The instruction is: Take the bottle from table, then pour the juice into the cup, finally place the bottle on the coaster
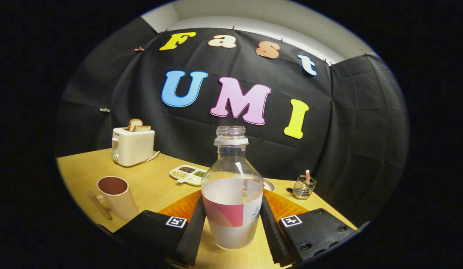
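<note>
**Bottle between the fingers, upright, cap off**

The table (153, 186) carries everything, and the bottle (232, 194) is the landmark: it stands upright on the wood directly between the two fingers of the gripper (231, 228). Both fingers lie against its lower sides and the claw appears clenched on it, though how firmly cannot be judged. The bottle looks to rest on the table, not yet lifted. It has no cap and holds pale cloudy juice to about half its height.

Left and well behind the bottle sits a toaster (133, 146) with two slices of bread (138, 125) standing in its slots. Nearer, left of the bottle and well apart, is the cup (116, 196); its dark inside looks empty, but I cannot be sure. Just behind the bottle on the left lies a divided dish (188, 175) of seeds and grains. To the right, further back, a small wire holder (304, 186) has a stick in it.

Risks, as I judge them: the open neck means any jerk or early tilt spills juice before the cup. The smooth round body could slip or twist under a low grip. The swing left could knock the cup.
</note>
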The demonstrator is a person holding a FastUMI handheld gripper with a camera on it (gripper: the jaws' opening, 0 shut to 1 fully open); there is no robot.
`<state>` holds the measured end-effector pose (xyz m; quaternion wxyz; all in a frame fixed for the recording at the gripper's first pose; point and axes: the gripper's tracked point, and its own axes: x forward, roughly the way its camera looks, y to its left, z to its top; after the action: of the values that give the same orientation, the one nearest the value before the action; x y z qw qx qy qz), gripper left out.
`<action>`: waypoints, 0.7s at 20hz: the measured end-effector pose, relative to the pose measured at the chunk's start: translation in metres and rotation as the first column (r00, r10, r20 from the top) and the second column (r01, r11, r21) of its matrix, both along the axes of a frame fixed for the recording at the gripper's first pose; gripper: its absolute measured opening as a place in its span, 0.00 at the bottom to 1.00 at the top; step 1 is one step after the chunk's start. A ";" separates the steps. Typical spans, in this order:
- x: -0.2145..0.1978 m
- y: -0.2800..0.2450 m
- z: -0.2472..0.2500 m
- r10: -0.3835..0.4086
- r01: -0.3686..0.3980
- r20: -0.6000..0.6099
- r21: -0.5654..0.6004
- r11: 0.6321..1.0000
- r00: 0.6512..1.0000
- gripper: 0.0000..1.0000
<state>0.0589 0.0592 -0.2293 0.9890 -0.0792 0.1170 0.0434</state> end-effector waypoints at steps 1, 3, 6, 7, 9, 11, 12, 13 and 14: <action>0.002 0.005 0.008 0.025 -0.025 0.001 -0.062 0.998 1.000 0.75; 0.005 0.019 0.017 0.086 -0.084 0.005 -0.185 0.979 0.996 0.75; 0.002 0.038 0.010 0.144 -0.152 -0.048 -0.316 0.936 0.988 0.74; 0.000 0.046 0.006 0.162 -0.176 -0.070 -0.357 0.917 0.984 0.74; -0.002 0.061 0.006 0.198 -0.218 -0.091 -0.439 0.872 0.976 0.74; -0.001 0.070 0.006 0.224 -0.247 -0.107 -0.509 0.825 0.969 0.74; 0.000 0.072 0.003 0.228 -0.257 -0.122 -0.545 0.798 0.966 0.74; 0.002 0.074 -0.001 0.229 -0.267 -0.140 -0.575 0.773 0.963 0.74; 0.001 0.076 -0.006 0.232 -0.278 -0.155 -0.596 0.754 0.960 0.74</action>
<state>0.0600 0.1347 -0.2352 0.8897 -0.4085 0.1481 0.1402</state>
